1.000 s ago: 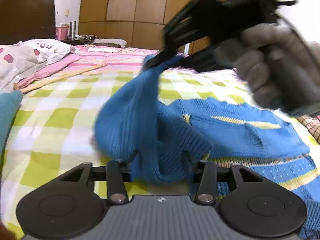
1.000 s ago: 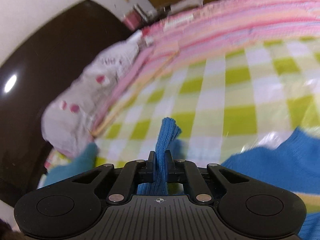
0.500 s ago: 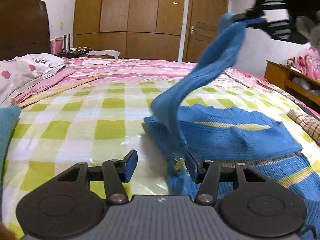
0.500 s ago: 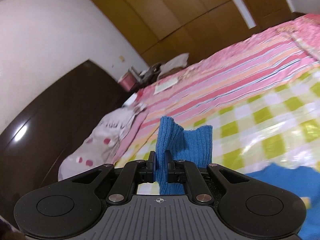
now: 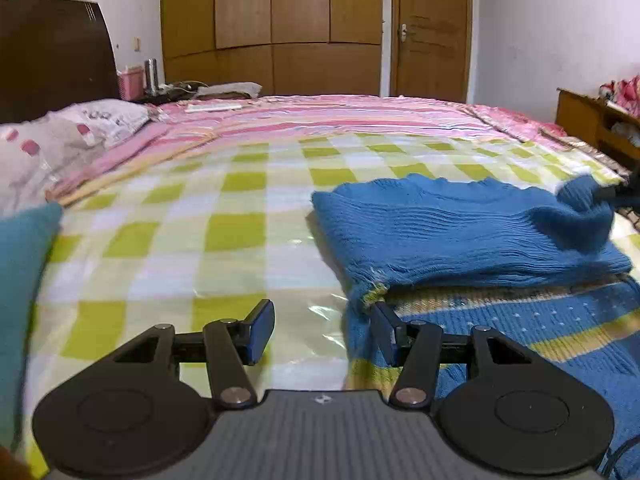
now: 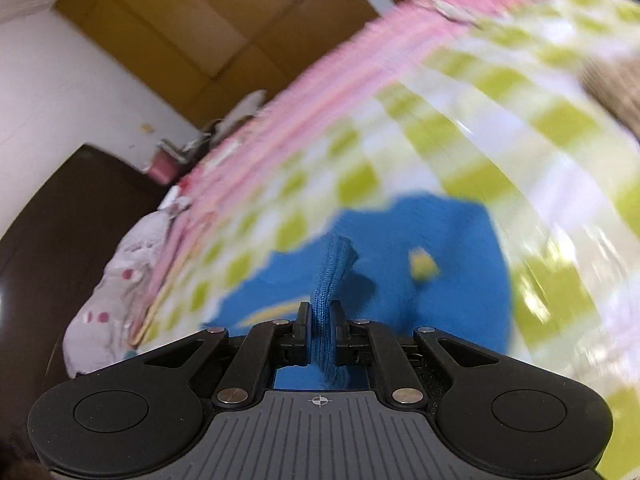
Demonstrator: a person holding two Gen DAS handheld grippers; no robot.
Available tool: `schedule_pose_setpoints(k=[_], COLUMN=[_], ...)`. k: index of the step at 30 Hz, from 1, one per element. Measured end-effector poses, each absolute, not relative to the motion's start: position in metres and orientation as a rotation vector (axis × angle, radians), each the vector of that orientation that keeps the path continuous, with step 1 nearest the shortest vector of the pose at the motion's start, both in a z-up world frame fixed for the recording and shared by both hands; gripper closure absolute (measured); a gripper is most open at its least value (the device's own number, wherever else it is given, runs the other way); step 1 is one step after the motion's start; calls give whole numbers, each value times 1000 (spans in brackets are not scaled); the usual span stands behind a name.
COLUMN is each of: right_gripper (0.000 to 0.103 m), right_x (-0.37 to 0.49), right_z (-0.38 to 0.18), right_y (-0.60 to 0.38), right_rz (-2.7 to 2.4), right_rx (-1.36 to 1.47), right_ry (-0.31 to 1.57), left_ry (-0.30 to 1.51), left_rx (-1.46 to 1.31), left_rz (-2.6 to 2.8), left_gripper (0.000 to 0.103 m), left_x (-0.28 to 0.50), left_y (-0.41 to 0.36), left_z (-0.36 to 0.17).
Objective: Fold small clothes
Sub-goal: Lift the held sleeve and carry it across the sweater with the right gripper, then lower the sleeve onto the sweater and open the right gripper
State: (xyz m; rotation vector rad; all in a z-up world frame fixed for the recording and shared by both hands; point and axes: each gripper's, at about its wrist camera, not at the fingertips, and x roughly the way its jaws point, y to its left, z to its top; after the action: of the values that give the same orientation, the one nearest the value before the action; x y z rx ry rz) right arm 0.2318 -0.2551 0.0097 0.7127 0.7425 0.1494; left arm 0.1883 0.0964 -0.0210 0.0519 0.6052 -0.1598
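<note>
A blue knitted sweater (image 5: 460, 236) with yellow stripes lies on the green-checked bedspread (image 5: 240, 216), to the right in the left wrist view. One sleeve (image 5: 580, 208) is drawn across its body to the far right, where the right gripper (image 5: 624, 194) shows at the frame's edge. In the right wrist view that gripper (image 6: 320, 320) is shut on the sleeve's ribbed end (image 6: 330, 276), low over the sweater (image 6: 440, 280). My left gripper (image 5: 324, 332) stands open just over the bed by the sweater's left hem, with nothing between its jaws.
A teal cloth (image 5: 20, 280) lies at the left edge and a spotted pillow (image 5: 60, 140) by the dark headboard (image 5: 52, 52). A wooden shelf (image 5: 592, 120) stands at the right. Wardrobe and door close the far wall. Bare bedspread lies left of the sweater.
My left gripper let go of the bunched sweater and opened. The right gripper swung the sleeve up and over from left to right, and now holds it low across the sweater's body.
</note>
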Motion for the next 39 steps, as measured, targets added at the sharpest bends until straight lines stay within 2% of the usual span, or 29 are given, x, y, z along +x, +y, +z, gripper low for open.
schedule_pose_setpoints(k=[8, 11, 15, 17, 19, 21, 22, 23, 24, 32, 34, 37, 39], right_gripper=[88, 83, 82, 73, 69, 69, 76, 87, 88, 89, 87, 86, 86], right_x=[214, 209, 208, 214, 223, 229, 233, 235, 238, 228, 221, 219, 213], right_z=[-22, -30, -37, -40, -44, -47, -49, -49, -48, 15, 5, -36, -52], right_y=[-283, -297, -312, -315, -313, -309, -308, -307, -306, -298, -305, -315, -318], right_rz=[145, 165, 214, 229, 241, 239, 232, 232, 236, 384, 297, 147, 103], right_rx=[826, 889, 974, 1011, 1010, 993, 990, 992, 1000, 979, 956, 957, 941], right_ry=[724, 698, 670, 672, 694, 715, 726, 728, 726, 494, 539, 739, 765], left_ry=[605, 612, 625, 631, 638, 638, 636, 633, 630, 590, 596, 632, 654], left_rx=[149, 151, 171, 195, 210, 223, 229, 235, 241, 253, 246, 244, 264], left_rz=[-151, -159, -166, -169, -175, -185, -188, -194, -197, -220, -219, -210, -203], left_gripper=[45, 45, 44, 44, 44, 43, 42, 39, 38, 36, 35, 35, 35], left_x=[199, 202, 205, 205, 205, 203, 202, 201, 200, 191, 192, 195, 196], left_y=[75, 64, 48, 39, 29, 20, 17, 13, 10, -2, -1, 0, 0], left_z=[-6, 0, 4, 4, 6, 10, 11, 13, 15, 28, 25, 15, 9])
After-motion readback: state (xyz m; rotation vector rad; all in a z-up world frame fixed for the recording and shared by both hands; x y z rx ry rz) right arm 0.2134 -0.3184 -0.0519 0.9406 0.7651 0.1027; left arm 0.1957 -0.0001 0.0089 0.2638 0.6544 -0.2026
